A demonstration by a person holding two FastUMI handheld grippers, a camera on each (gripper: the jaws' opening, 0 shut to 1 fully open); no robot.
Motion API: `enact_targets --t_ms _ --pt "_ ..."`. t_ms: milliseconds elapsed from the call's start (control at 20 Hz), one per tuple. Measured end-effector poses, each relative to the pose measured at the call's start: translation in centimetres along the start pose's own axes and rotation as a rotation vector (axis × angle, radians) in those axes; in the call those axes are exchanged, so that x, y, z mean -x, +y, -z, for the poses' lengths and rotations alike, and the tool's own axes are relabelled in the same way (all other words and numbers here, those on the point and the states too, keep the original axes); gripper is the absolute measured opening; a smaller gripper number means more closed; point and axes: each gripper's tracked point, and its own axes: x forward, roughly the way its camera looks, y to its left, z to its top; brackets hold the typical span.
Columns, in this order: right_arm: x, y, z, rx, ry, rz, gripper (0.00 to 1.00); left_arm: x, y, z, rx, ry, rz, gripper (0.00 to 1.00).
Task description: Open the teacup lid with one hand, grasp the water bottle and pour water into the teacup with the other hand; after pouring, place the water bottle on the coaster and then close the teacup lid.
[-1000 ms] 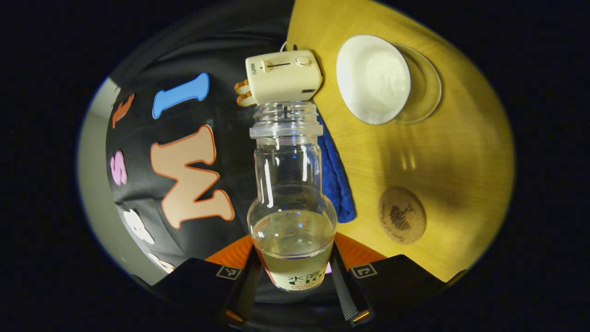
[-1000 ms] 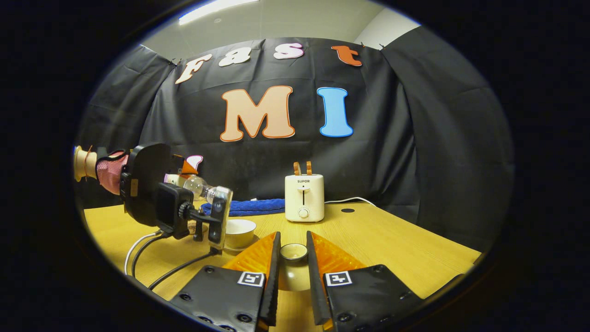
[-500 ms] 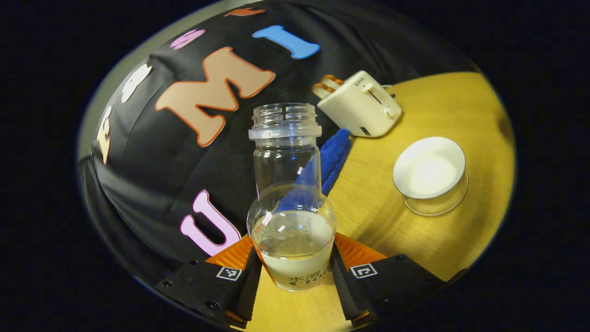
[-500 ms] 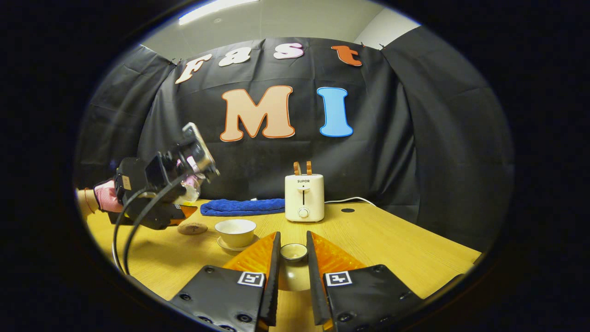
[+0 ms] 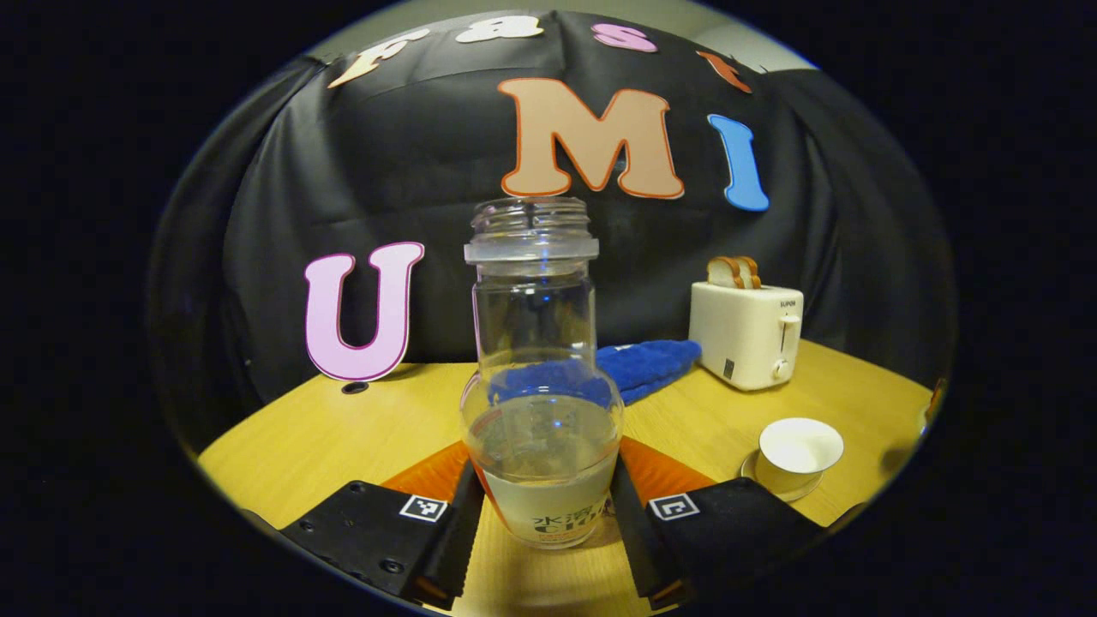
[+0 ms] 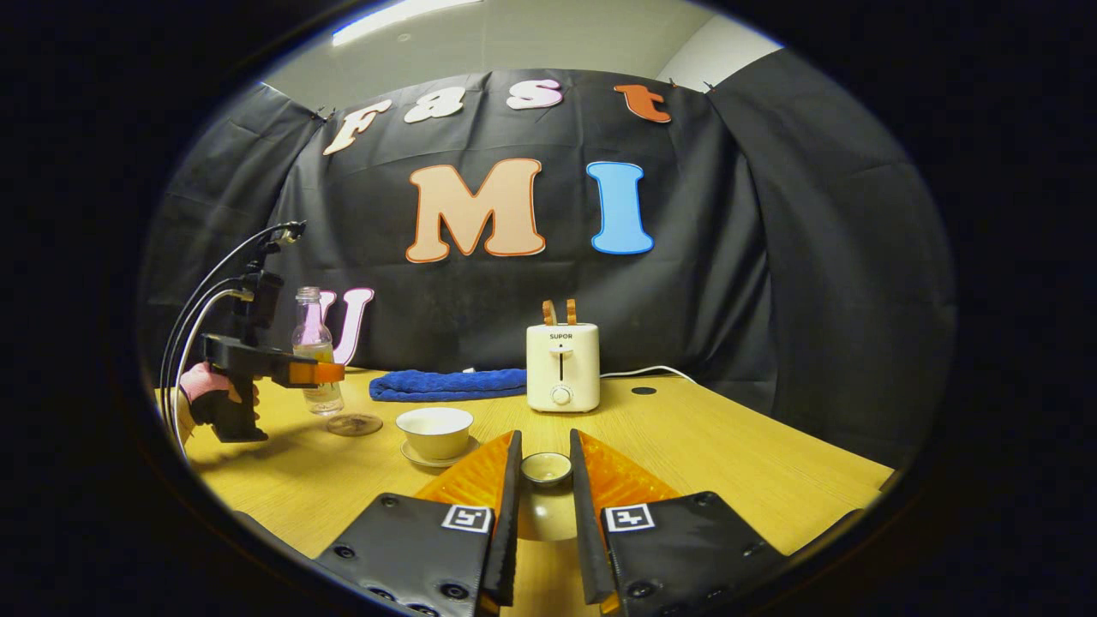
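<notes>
Right gripper view: left hand-held gripper level, clamping upright water bottle.

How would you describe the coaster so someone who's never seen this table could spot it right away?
Start at the cream toaster by the back wall, then go left past the open white teacup on its saucer. The coaster lies flat on the wooden table beyond it, below the water bottle. It is the only thin, round disc there.
</notes>
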Motion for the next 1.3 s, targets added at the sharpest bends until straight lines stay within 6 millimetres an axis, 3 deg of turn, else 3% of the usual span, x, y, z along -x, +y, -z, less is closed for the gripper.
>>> enact_targets --t_ms 150,500,1200,1250,1300 --pt "-0.1 -0.1 0.0 0.000 -0.001 0.008 0.34 -1.1 0.3 1.9 0.000 0.044 -0.002 0.70" --pt "0.0 -0.1 -0.1 0.000 -0.001 0.009 0.34 -2.8 -1.8 1.7 -0.046 0.062 0.055 0.70" --pt "0.0 -0.2 -0.1 0.001 -0.002 0.012 0.34 -2.7 -2.8 2.5 -0.013 0.084 0.096 0.74" --pt "0.0 -0.2 -0.1 0.001 -0.002 0.011 0.34 -2.7 -2.8 2.5 -0.007 0.082 0.099 0.76" --pt "0.0 -0.2 -0.1 0.001 -0.002 0.011 0.34 -2.7 -2.9 2.4 0.001 0.080 0.103 0.84"
